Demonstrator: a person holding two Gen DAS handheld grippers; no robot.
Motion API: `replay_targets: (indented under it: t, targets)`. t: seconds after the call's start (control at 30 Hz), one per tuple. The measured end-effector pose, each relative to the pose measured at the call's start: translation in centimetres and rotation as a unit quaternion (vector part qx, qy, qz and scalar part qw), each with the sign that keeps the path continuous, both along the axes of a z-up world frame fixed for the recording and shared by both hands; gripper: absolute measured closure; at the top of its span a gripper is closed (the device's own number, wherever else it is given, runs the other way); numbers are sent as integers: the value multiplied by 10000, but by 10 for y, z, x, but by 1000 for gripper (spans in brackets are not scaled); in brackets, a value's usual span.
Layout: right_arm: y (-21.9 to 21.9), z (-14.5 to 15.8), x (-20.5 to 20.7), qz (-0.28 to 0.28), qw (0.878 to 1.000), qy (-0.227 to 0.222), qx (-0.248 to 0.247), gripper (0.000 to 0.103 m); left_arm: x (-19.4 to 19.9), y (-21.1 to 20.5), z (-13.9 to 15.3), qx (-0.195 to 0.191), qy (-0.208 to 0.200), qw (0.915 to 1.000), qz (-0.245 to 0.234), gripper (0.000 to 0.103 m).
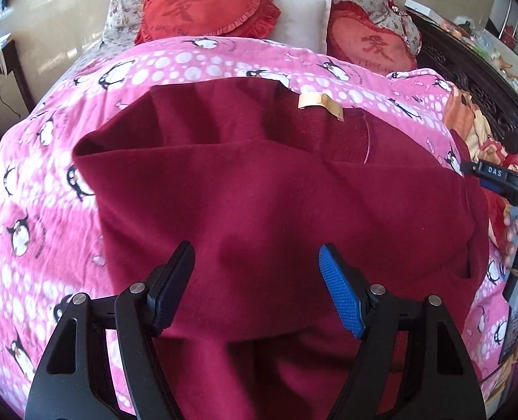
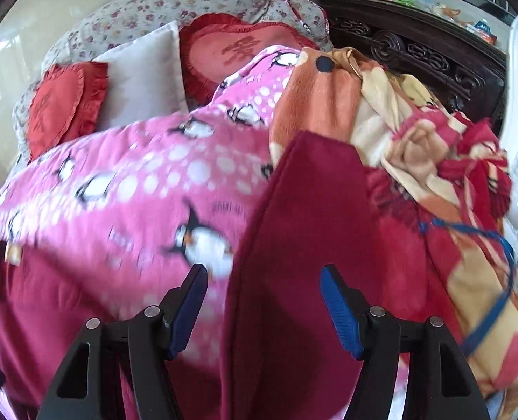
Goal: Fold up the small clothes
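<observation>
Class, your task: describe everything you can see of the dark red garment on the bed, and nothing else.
The dark red garment looks like soft, fleecy knit, plain in colour. It lies spread on the pink penguin blanket, partly folded, with one layer lapped over another and broad creases. A small cream label shows near its far edge, beside a thin curved seam. One long part stretches toward the orange patterned blanket. Both claws, left and right, stand open above it, gripping nothing.

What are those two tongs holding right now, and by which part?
Nothing. Both the left tongs and the right tongs stand open above the dark red garment on the pink penguin blanket; the pads press on no cloth.
</observation>
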State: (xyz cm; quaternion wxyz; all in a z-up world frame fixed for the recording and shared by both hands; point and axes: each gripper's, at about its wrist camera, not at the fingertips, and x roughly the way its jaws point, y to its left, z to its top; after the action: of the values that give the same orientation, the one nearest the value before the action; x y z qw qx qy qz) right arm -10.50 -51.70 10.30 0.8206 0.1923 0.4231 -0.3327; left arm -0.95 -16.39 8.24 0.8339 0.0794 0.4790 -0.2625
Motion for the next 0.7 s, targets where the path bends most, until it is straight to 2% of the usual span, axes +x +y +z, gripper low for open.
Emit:
replay_targets:
  t: [0.07,0.13,0.17,0.23,0.3,0.4,0.5,0.6,0.7]
  targets:
    - [-14,-9,5,-28,9999,16,161,39,4,-3,-3,-8,49,10000,1,29]
    - [-24,-17,4,115,9989,-70,444,57,6,-3,-5,-8,100,9999,-3,29]
    - [-26,-17,0,171,9984,-205,505,60,8,-3,-6,-6,123,9999,-2,29]
    - [-28,-12,-8,236,9980,-279,517,84,9,1,-9,-2,154,9999,26,29]
    - [-26,-3,-16,265,9975,-374,545,95,11,6,-9,-41,226,9997,86,29]
    - [-17,20,-33,378,9952,-720,547,96,12,21,-2,-247,271,9991,229,29]
    - [7,56,-47,769,9863,-1332,598,96,14,39,11,-396,176,9984,372,29]
    - [55,98,-47,1460,9724,-1780,367,96,18,60,25,-597,89,9966,564,29]
    - [105,121,-30,2193,9524,-2087,366,96,23,80,36,-819,51,9935,791,29]
